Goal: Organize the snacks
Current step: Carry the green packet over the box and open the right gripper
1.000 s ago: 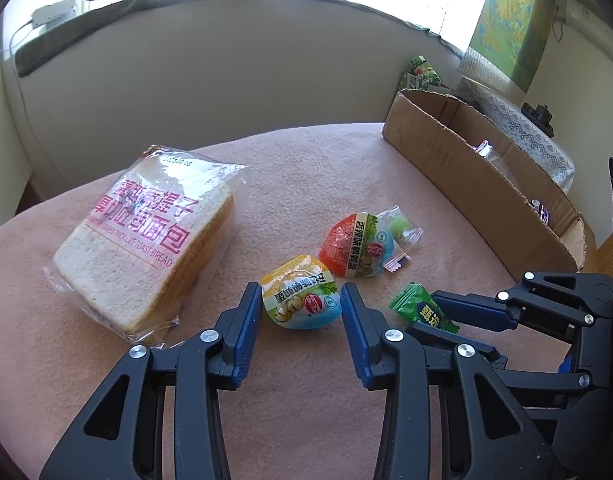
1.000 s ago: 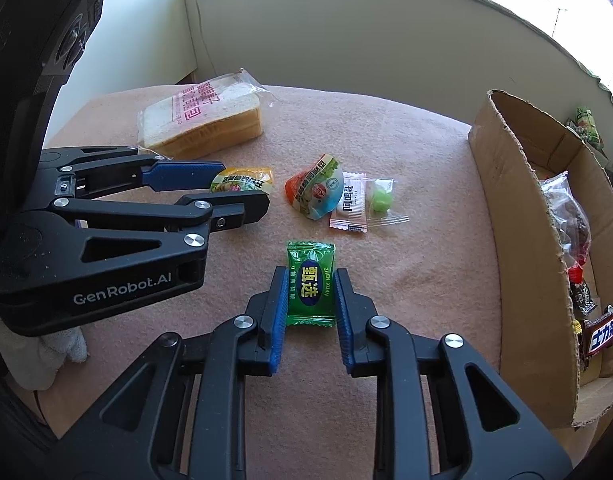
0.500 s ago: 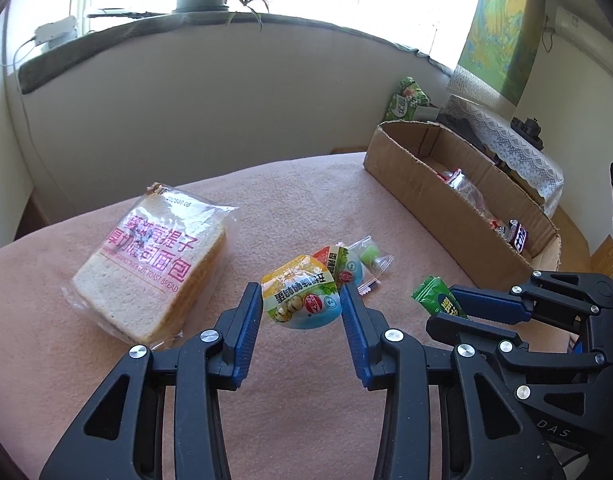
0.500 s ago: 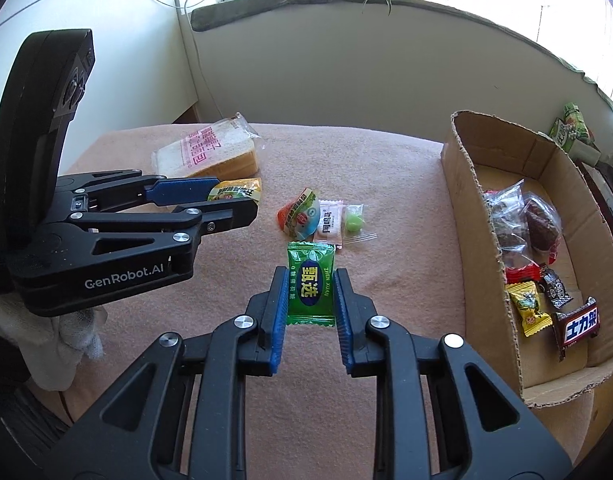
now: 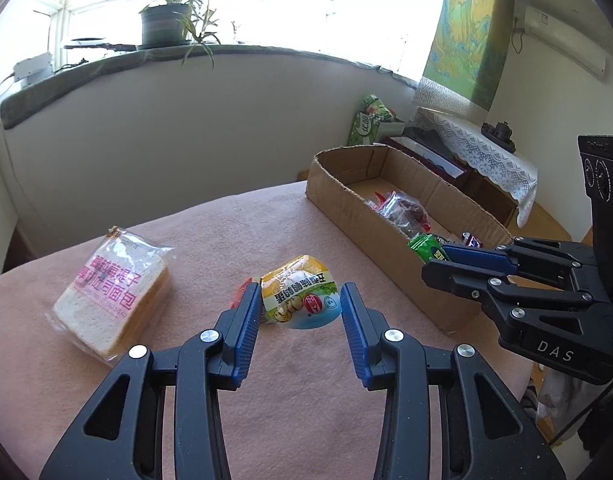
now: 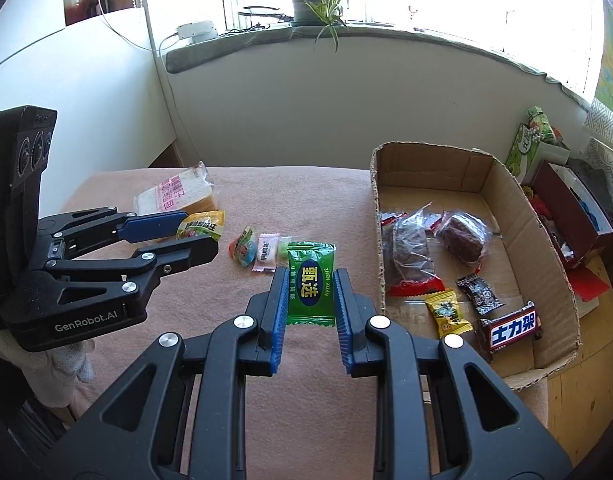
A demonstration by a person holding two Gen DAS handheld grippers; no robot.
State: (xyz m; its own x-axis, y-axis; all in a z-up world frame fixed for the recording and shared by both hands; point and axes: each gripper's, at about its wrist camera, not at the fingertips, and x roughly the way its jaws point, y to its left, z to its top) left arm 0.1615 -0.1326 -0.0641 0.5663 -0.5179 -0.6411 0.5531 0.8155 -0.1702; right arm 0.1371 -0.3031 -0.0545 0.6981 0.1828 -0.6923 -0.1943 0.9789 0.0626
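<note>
My left gripper (image 5: 301,304) is shut on a yellow and blue egg-shaped snack packet (image 5: 300,294) and holds it above the pink tablecloth (image 5: 226,240). It also shows in the right wrist view (image 6: 200,229). My right gripper (image 6: 310,292) is shut on a green candy packet (image 6: 309,288), held above the cloth left of the cardboard box (image 6: 546,240). The green packet shows in the left wrist view (image 5: 428,249) near the box's wall (image 5: 366,232). A red and green snack packet (image 6: 242,246) and a small white and pink packet (image 6: 267,252) lie on the cloth.
A bag of sliced bread (image 5: 114,292) lies at the left of the table. The box holds several snacks, among them two dark wrapped cakes (image 6: 462,236) and a chocolate bar (image 6: 512,326). A red box (image 6: 574,216) and a green carton (image 6: 530,140) stand beyond it.
Both grippers have risen from the cloth with their packets. The view has pulled back and now takes in the inside of the box.
</note>
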